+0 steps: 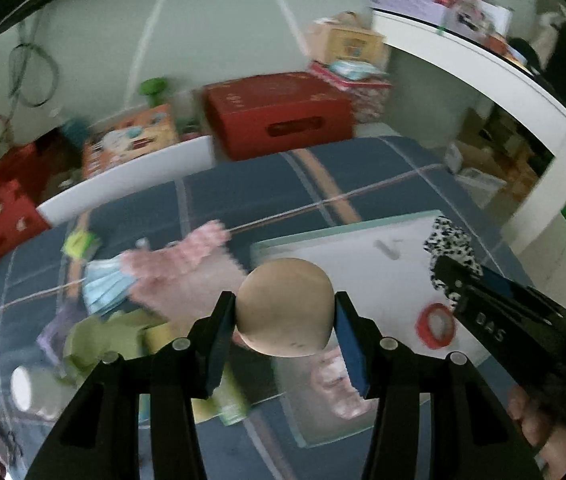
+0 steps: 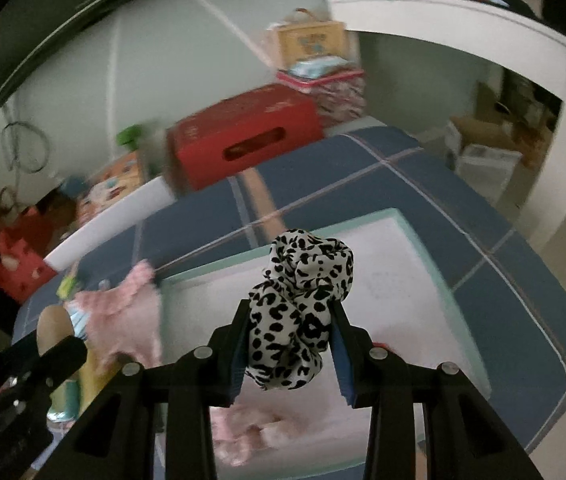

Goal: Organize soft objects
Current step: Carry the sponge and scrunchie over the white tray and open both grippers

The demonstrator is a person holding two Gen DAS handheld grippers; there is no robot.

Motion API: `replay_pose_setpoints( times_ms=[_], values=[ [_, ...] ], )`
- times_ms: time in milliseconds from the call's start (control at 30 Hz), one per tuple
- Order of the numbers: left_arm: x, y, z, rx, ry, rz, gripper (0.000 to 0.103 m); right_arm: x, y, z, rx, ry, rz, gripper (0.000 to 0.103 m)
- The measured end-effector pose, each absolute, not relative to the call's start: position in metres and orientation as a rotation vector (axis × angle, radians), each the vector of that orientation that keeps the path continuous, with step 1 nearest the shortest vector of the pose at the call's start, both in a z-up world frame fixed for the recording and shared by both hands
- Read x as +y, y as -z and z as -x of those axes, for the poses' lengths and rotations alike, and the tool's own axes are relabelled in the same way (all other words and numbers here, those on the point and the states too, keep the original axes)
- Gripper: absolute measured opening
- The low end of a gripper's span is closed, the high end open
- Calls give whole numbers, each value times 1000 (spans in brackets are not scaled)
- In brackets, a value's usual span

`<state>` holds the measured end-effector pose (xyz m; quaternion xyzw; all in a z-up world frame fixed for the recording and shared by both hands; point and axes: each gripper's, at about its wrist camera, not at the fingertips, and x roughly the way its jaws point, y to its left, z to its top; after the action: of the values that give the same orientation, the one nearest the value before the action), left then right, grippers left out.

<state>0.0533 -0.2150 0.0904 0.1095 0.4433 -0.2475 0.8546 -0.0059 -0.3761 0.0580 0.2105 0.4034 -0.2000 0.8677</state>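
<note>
Both claws are loaded over my shallow white tray with mint rim — left gripper half-open around a tan foam ball, right gripper pinching a leopard-print fabric scrunchie. I'd judge it midway — pink knitted garment and green plush toy lie outside on the bed.

"DAS" in pale letters on the black body of the right claw, seen from the left wrist. Gold marks on the red box too blurred to read. Print on the cartoon box and on the yellow box likewise unreadable.
</note>
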Motion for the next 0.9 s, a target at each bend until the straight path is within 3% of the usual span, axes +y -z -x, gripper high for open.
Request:
replay_pose_setpoints(
  times_ms=[333,733,900],
  values=[
    [-275,-39,-70,967,595,-303,51,-429,-24,7,853,490,-551,39],
    [-289,6,-88,1016,565,-301,52,-446,7,-4,876,507,-615,42],
    [-282,1,-91,1025,565,-266,74,-446,5,-2,865,522,-618,43]
  ],
)
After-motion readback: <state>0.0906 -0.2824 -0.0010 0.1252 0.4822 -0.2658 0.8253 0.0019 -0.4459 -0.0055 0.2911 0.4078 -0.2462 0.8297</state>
